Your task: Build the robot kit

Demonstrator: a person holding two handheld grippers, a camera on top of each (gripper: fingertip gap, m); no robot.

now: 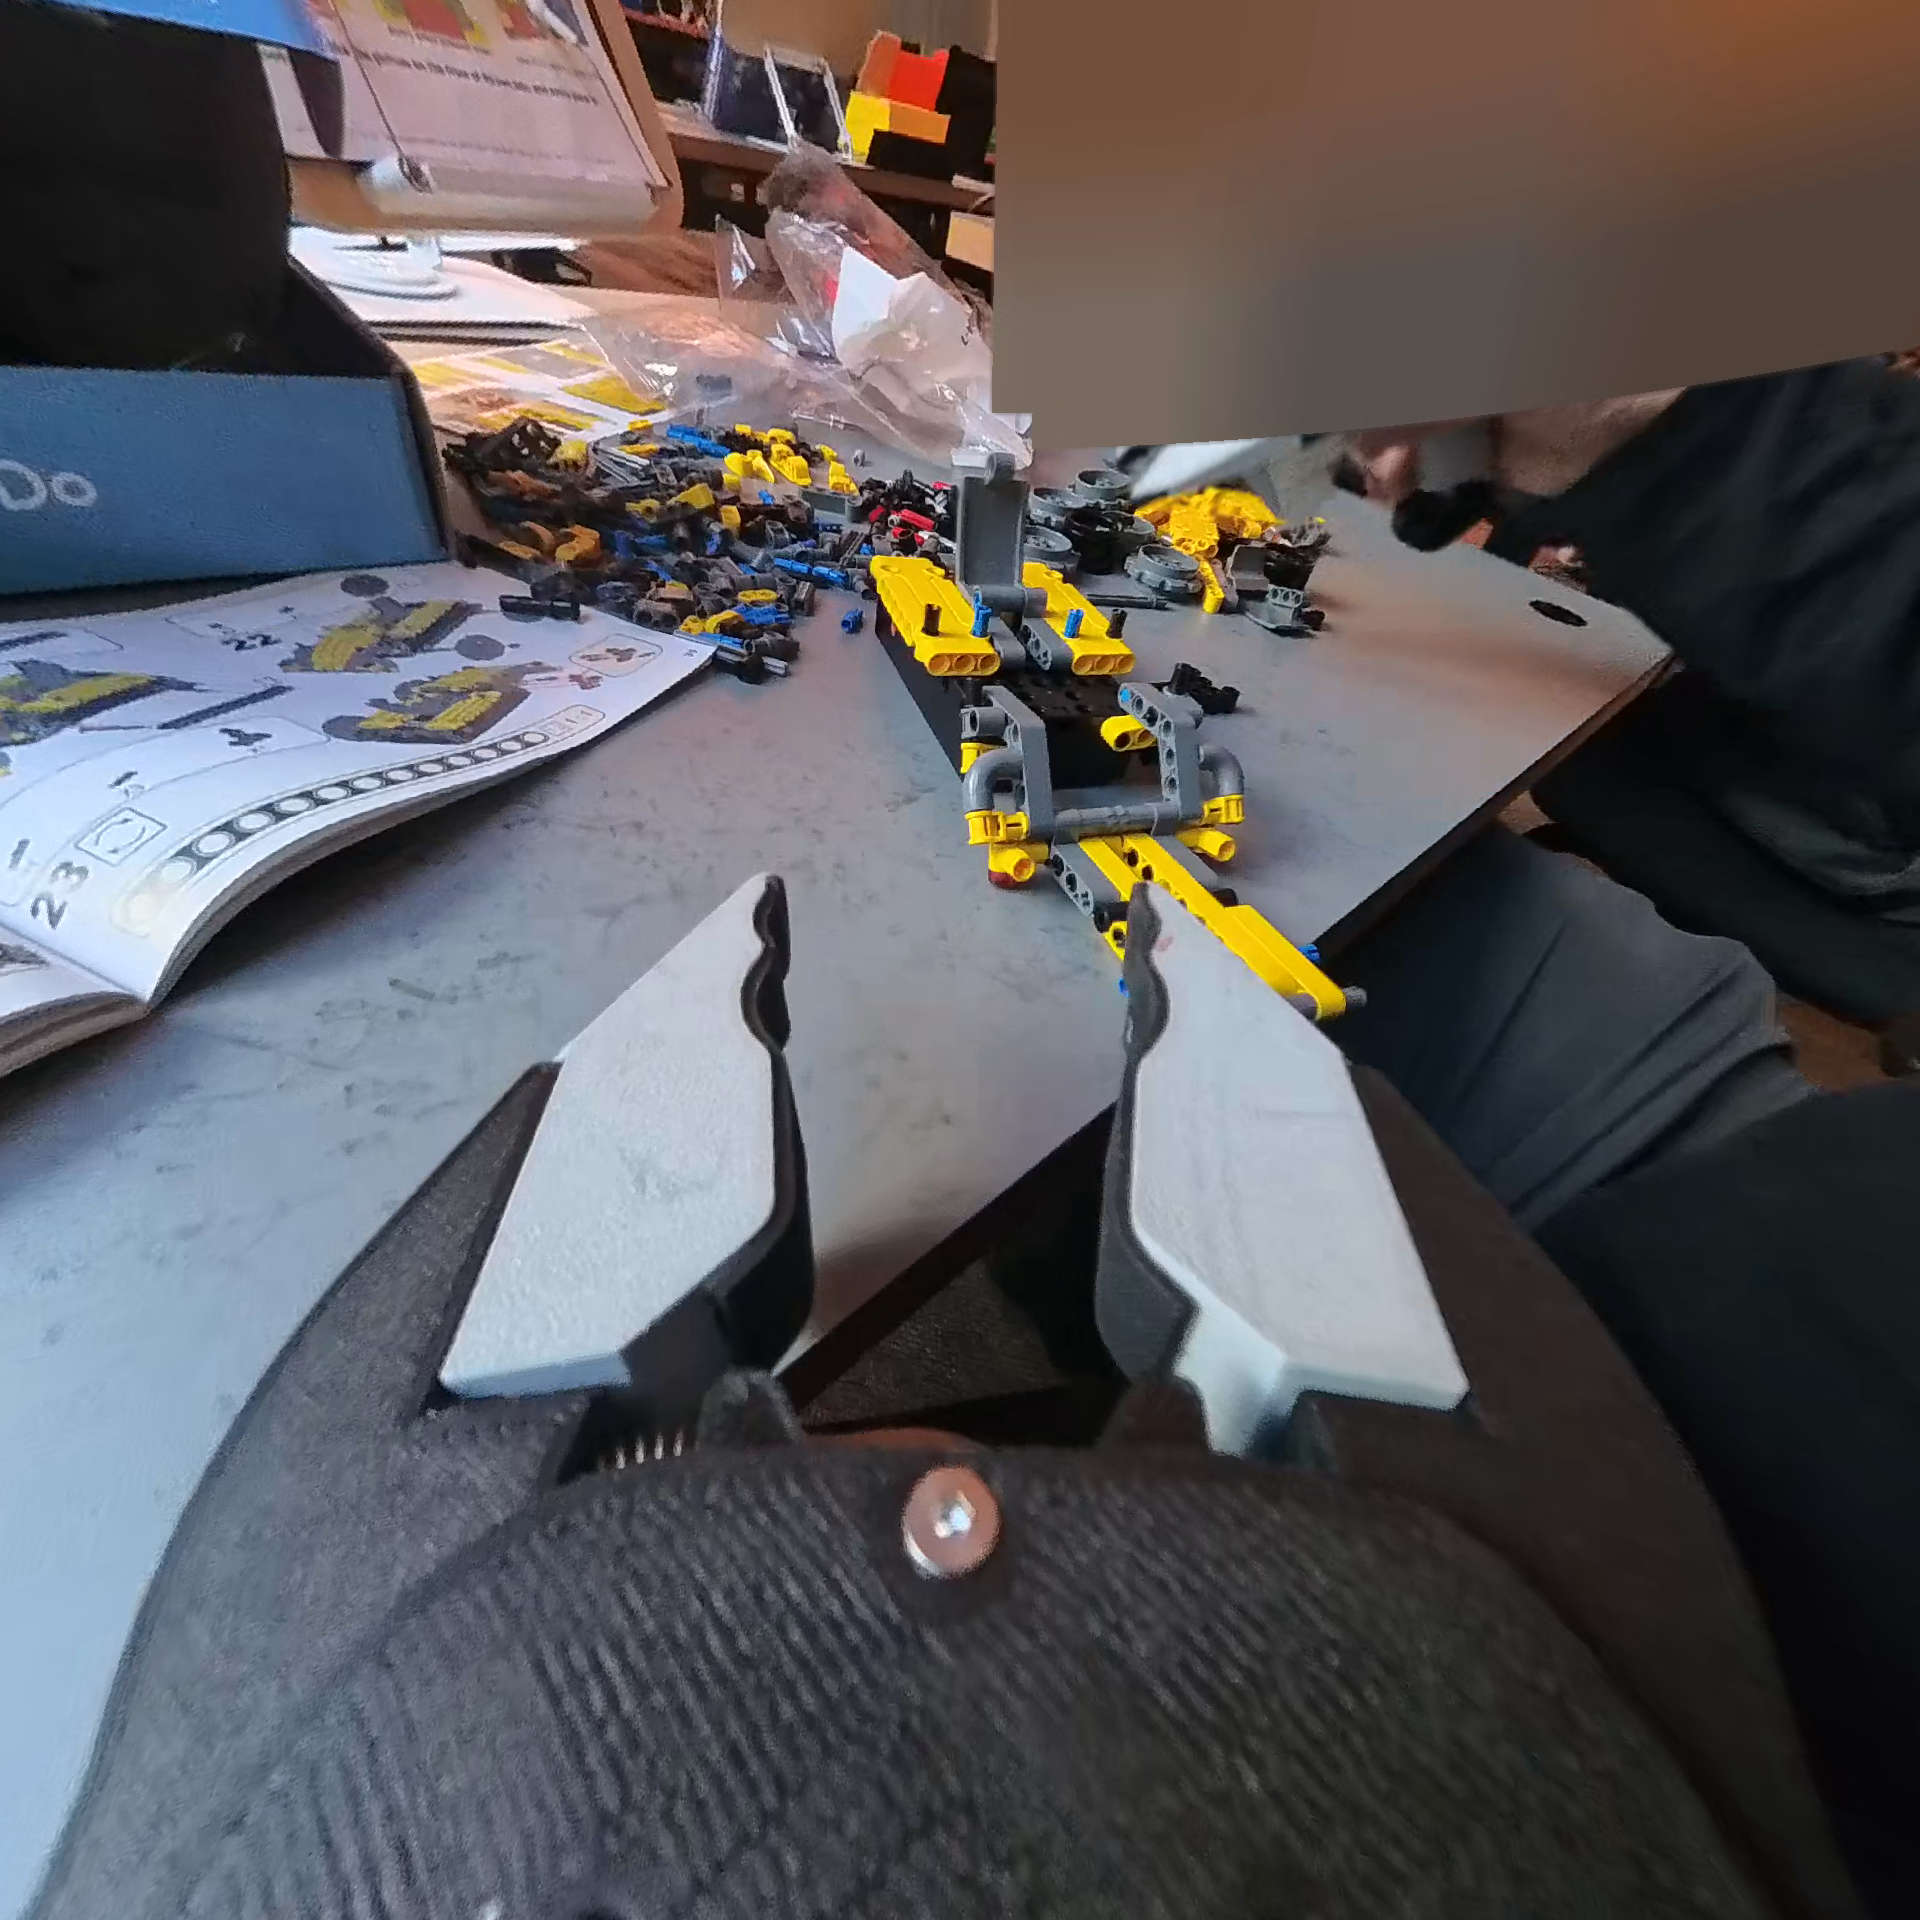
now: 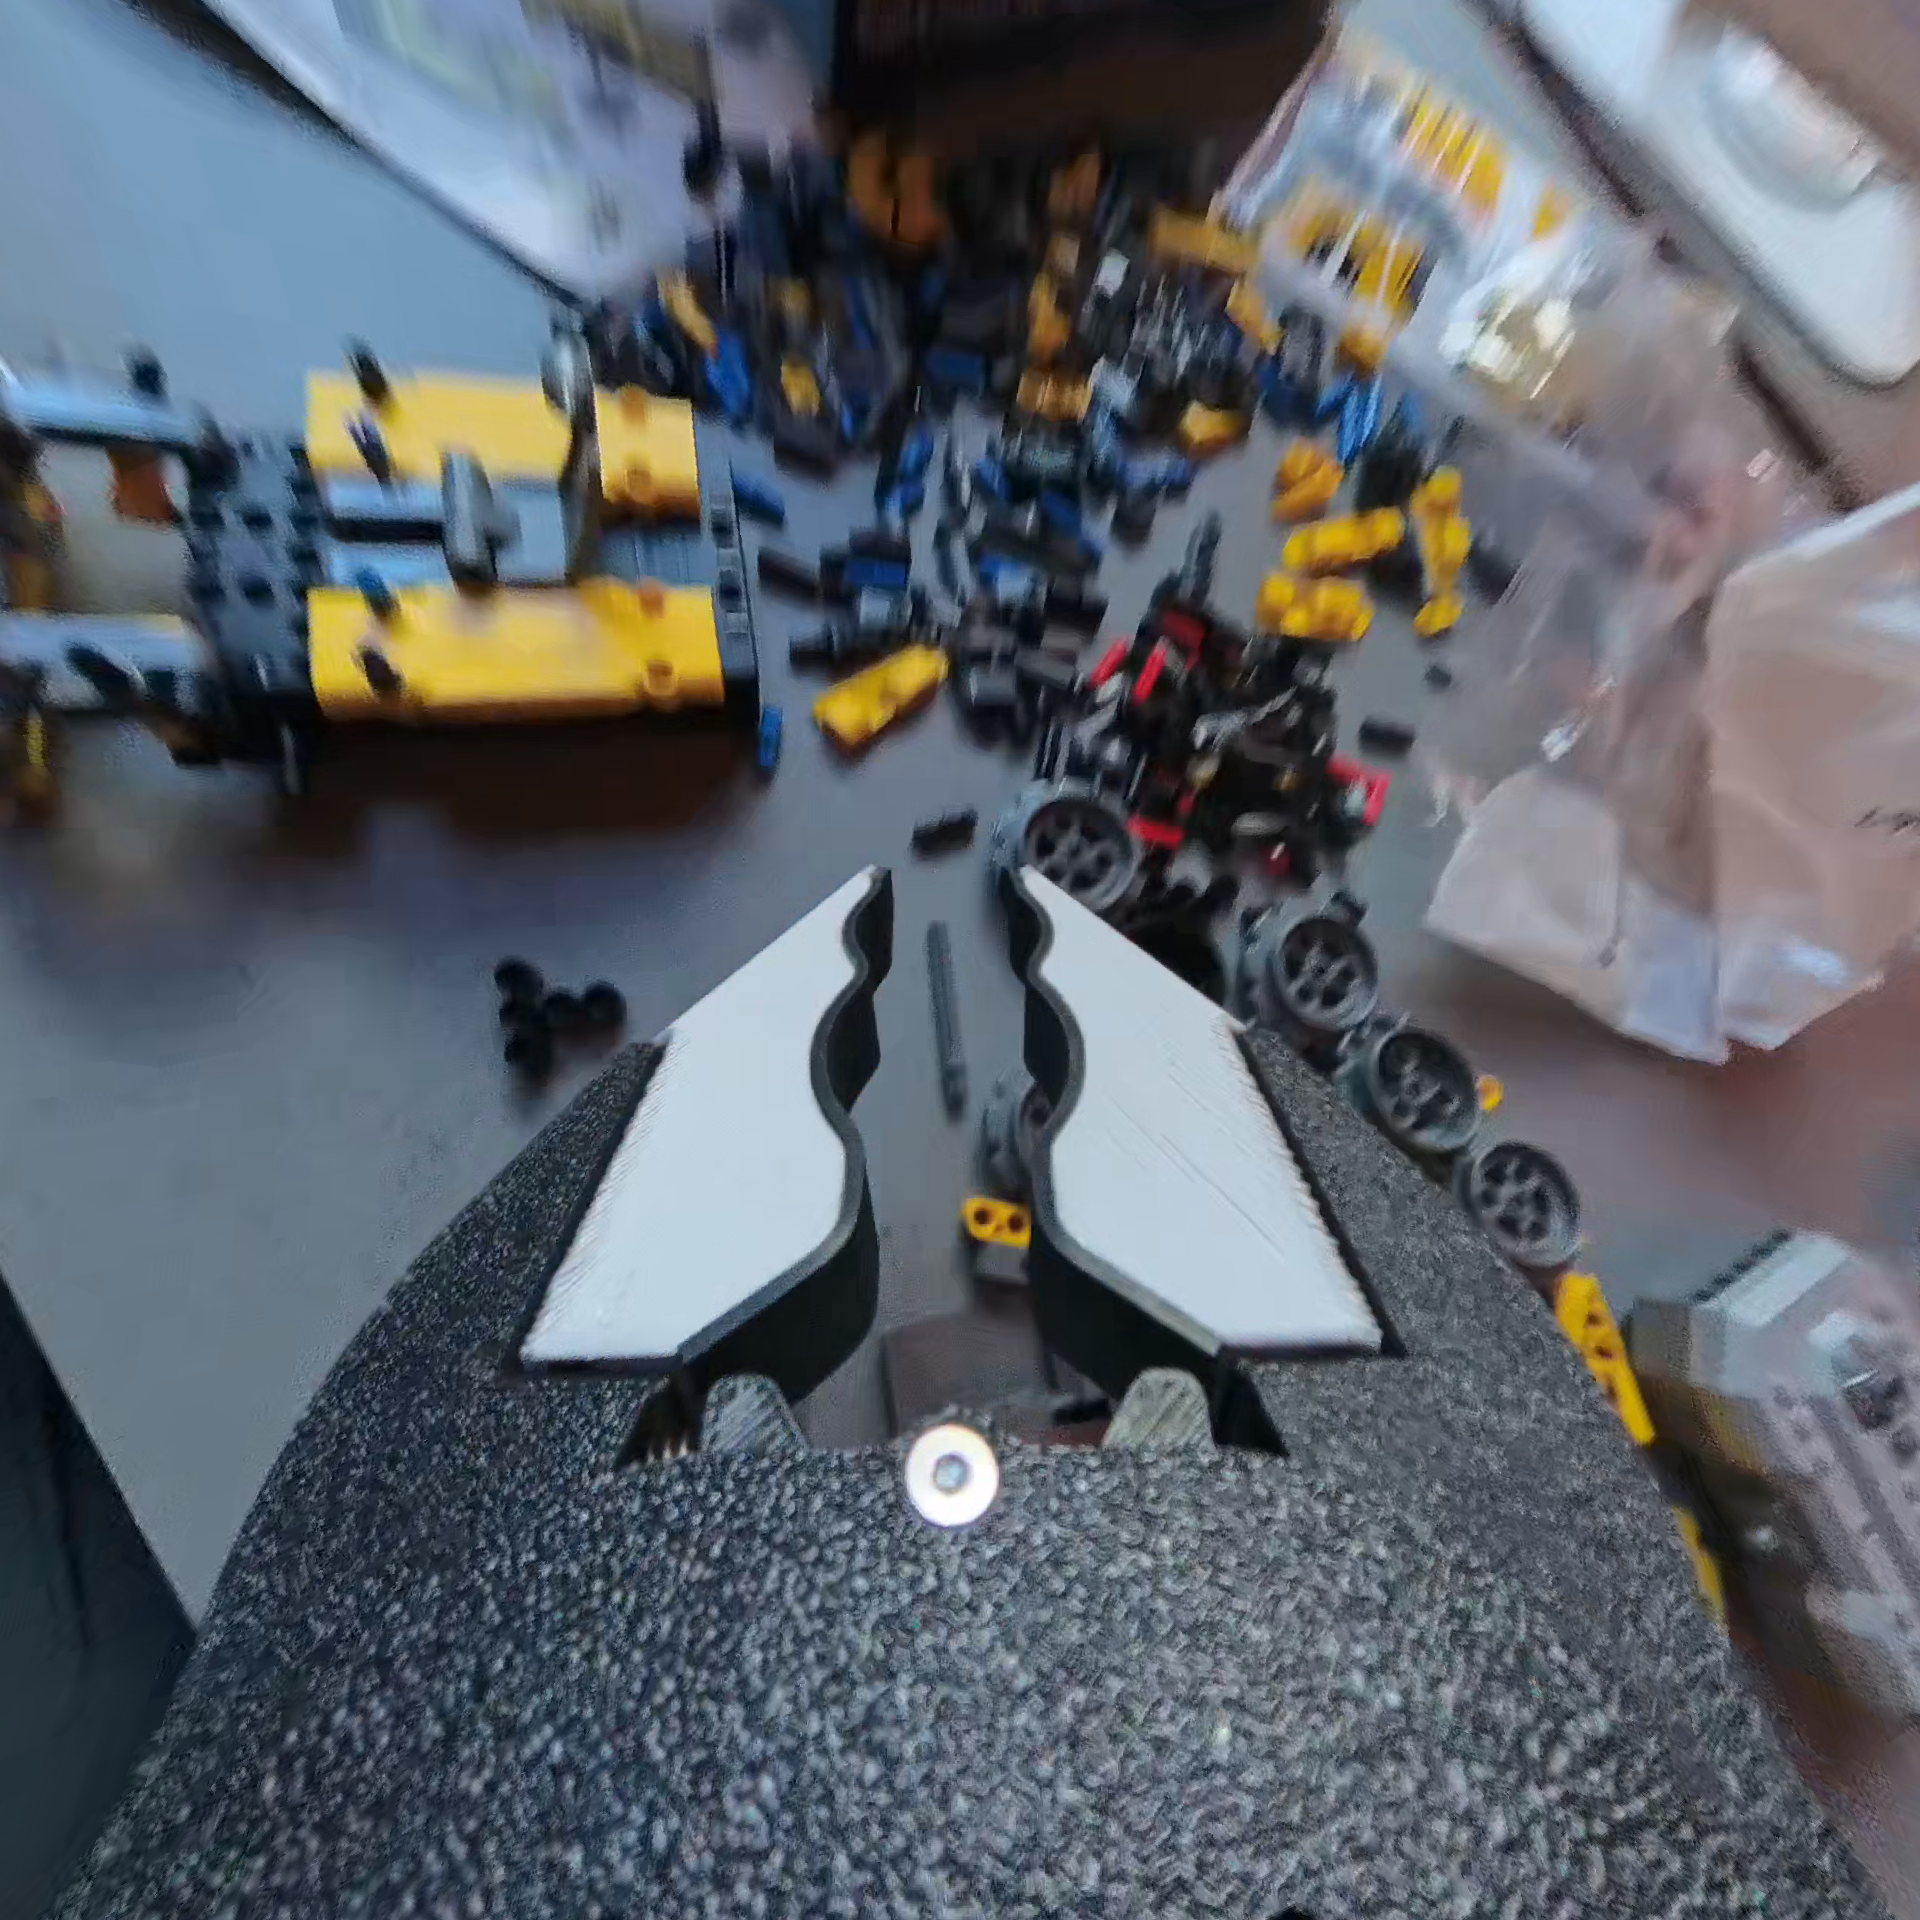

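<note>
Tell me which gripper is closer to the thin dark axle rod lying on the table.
Right. The right gripper hangs over the axle rod, which shows between its open fingers. The left gripper is open over the table's near edge, beside the yellow model.

Bare tabletop [image 1: 727, 1039] lies open ahead of the left gripper [image 1: 951, 935], bounded left by an open instruction booklet [image 1: 312, 748] and right by the yellow-and-grey model [image 1: 1081, 748] near the edge. Beyond, a loose parts pile [image 1: 665, 530] blocks passage. The right gripper [image 2: 945, 894] has jaws apart, straddling a dark axle [image 2: 945, 1018]; grey wheels [image 2: 1413, 1081] crowd its right; clear tabletop lies left.
</note>
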